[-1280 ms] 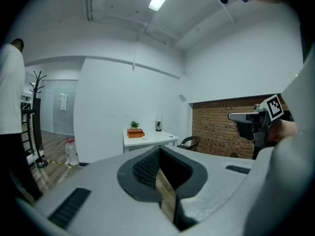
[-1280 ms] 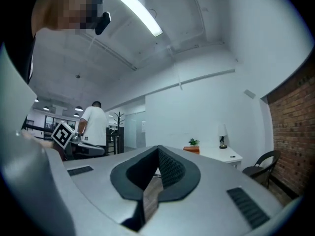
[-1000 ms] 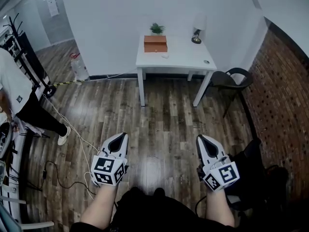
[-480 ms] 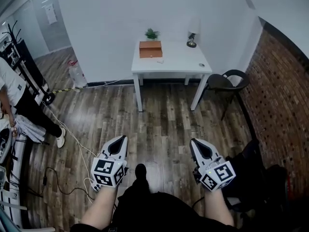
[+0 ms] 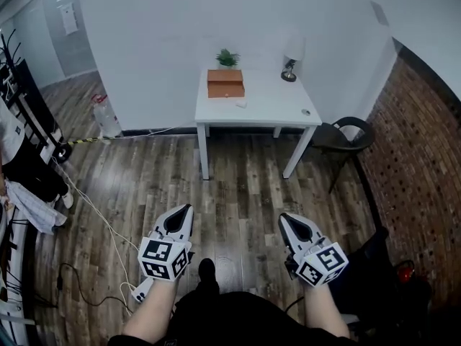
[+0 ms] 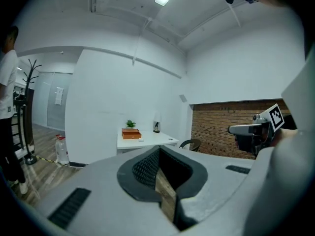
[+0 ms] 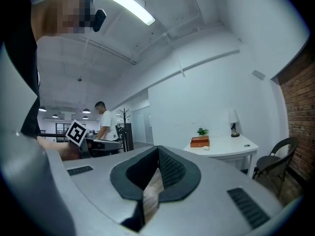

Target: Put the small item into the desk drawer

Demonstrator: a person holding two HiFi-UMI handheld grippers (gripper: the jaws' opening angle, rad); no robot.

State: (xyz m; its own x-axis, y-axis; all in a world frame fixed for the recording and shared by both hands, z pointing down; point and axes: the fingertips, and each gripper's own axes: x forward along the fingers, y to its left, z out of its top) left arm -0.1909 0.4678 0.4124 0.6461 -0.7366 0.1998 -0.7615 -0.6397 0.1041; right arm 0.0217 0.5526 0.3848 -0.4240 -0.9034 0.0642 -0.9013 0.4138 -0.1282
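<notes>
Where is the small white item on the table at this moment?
In the head view, the small white item lies on the white table far ahead, just in front of the brown box, near its right corner.

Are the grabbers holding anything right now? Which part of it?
Nothing is held. The left gripper and the right gripper are both shut, with nothing between their fingers. The small white item lies far off on the white table.
</notes>
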